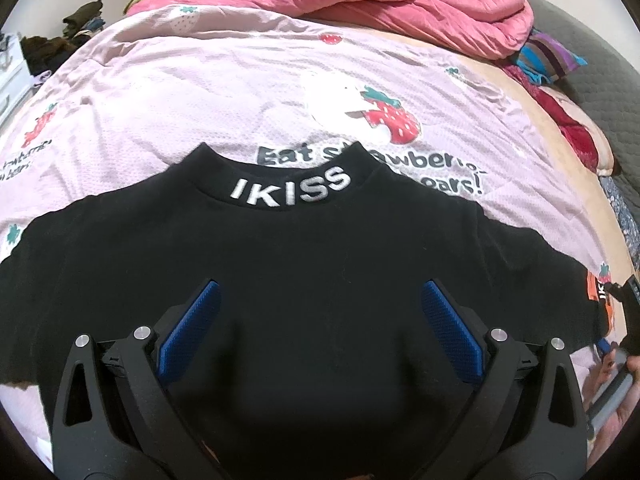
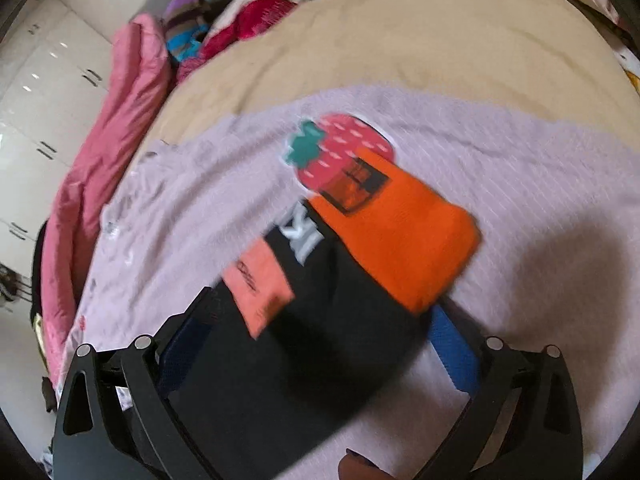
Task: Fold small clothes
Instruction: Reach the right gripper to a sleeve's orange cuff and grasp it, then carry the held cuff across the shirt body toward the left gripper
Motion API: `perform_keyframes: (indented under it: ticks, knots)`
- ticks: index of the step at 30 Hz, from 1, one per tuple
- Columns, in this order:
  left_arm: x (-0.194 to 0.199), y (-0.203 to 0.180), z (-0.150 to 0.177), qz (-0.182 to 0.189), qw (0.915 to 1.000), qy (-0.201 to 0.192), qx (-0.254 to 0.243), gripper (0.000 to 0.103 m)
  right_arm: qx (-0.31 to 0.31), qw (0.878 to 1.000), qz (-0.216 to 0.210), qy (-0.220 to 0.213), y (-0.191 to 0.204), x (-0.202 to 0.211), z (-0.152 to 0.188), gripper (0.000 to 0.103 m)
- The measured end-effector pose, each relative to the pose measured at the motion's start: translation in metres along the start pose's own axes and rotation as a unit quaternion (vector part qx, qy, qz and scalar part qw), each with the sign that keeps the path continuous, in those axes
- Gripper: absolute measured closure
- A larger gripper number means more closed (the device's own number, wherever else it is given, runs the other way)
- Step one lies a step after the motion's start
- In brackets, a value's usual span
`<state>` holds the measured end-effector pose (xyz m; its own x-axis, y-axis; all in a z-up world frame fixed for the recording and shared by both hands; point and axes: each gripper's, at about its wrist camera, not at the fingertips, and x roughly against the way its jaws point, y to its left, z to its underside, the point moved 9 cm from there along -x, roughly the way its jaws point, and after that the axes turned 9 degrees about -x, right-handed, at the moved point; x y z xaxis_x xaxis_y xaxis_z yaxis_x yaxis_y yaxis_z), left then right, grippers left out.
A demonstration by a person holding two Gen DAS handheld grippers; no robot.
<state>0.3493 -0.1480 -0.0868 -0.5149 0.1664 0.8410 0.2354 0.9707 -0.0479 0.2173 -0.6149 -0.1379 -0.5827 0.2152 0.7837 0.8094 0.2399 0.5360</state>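
Two grippers working: left gripper (image 1: pixel 320 320) hovering wide open, empty, over black shirt (image 1: pixel 300 248) spread mid-bedsheet (image 1: pixel 180 92); right gripper (image 2: pixel 320 344) spread around orange-cuffed sleeve (image 2: pixel 360 264), grip unclear. Best pinching cuff edge, folding inward, keeping chest flat.

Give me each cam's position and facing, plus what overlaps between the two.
Left wrist: on the left tongs, facing the black top's chest and IKISS collar; its open blue pads show.
Right wrist: on the right tongs, facing the sleeve's orange cuff; open fingers show.
Shared: the top, strawberry sheet, pink quilt.
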Motion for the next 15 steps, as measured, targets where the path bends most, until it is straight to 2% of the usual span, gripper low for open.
perform_keyframes:
  ticks: [2,3,5,8,12,15]
  knots:
    - [0.003,0.003,0.0,0.0,1.0,-0.003,0.005,0.009,0.006,1.0,-0.009,-0.006,0.004,-0.001,-0.001,0.04]
    - [0.004,0.005,0.001,0.001,1.0,-0.004,0.007,0.009,0.001,1.0,-0.012,-0.009,0.002,-0.001,-0.002,0.045]
    - [0.009,0.007,0.002,0.007,0.9999,-0.005,0.012,0.009,-0.013,1.0,-0.024,-0.011,-0.003,0.0,-0.005,0.072]
    - [0.016,0.008,0.002,0.018,0.9996,-0.009,0.019,0.009,-0.029,0.998,-0.059,-0.008,-0.002,0.007,-0.009,0.086]
    - [0.025,0.005,0.0,0.034,0.9991,-0.013,0.023,0.009,-0.004,0.993,-0.116,-0.021,0.025,0.03,-0.009,0.086]
    - [0.035,0.004,-0.003,0.059,0.9976,-0.02,0.031,0.009,0.023,0.987,-0.161,-0.022,0.052,0.047,-0.002,0.086]
